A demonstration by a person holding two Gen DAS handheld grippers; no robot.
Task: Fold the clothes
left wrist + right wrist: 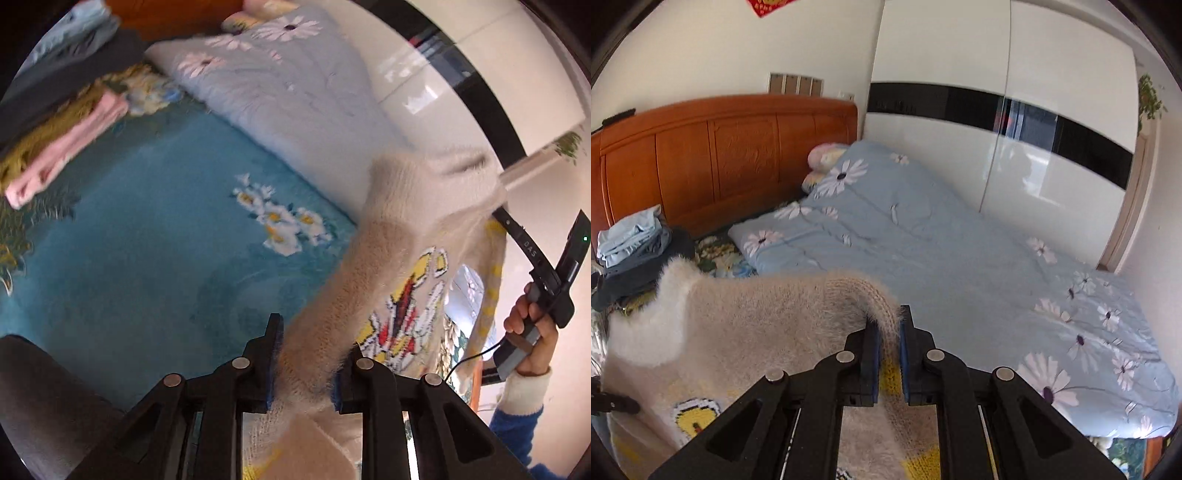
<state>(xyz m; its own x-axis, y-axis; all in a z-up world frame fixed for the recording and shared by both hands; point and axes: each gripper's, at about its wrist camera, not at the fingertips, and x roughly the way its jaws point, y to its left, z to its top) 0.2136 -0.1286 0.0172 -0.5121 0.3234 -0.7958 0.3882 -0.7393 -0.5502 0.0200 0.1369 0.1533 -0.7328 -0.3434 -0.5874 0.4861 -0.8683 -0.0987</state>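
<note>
Both grippers, left gripper (pixel 306 354) and right gripper (pixel 889 345), pinch the fuzzy sweater (pixel 399 258); keep tension even, lower it flat onto the blue bedspread (pixel 147 258) at frame centre.

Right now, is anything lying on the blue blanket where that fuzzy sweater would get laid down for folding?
Nothing visible: the fuzzy sweater hangs from both grippers, and the blue blanket below is bare. Folded clothes sit off to one side.

Your left gripper (pixel 308 354) clamps a fuzzy cream sweater (pixel 402 258) above the blue blanket (pixel 147 258); folded clothes (pixel 62 147) far left, your hand (pixel 532 332) right.
</note>
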